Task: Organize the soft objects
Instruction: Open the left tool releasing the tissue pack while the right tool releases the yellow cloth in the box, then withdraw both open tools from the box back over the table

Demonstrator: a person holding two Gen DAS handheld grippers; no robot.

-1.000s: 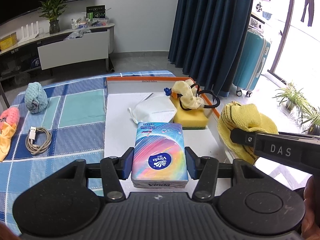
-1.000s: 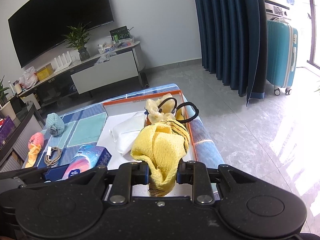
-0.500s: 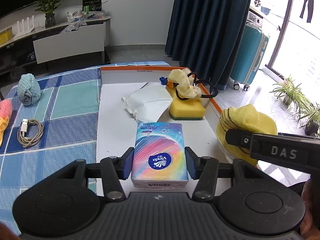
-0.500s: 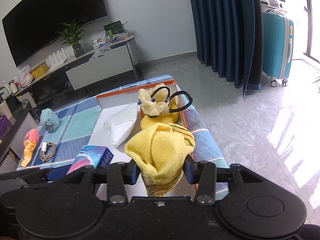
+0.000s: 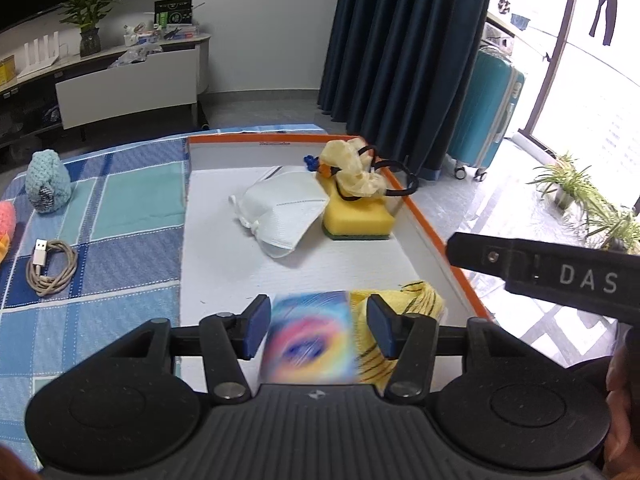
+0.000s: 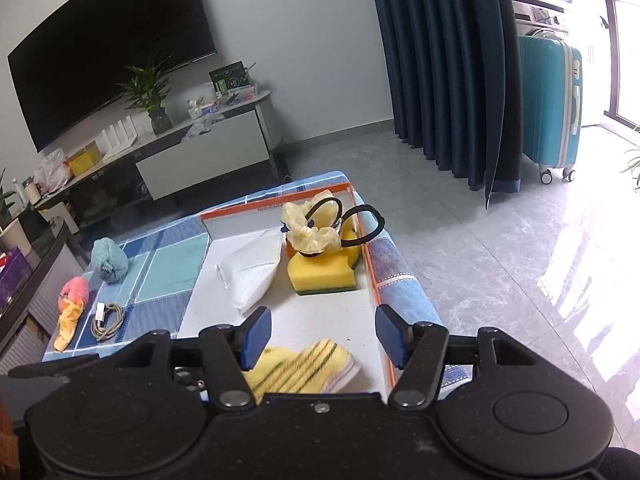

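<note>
On the white tray (image 5: 224, 264) we had five soft things lying, our left gripper (image 5: 316, 330) and right gripper (image 6: 322, 336) both wide and empty, while the knit pieces (image 6: 109, 260) waited far left.

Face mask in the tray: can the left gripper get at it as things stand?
Probably yes. The left gripper is open, with the tissue pack blurred between its fingers, seemingly released. The tray floor toward the face mask shows nothing between.
</note>
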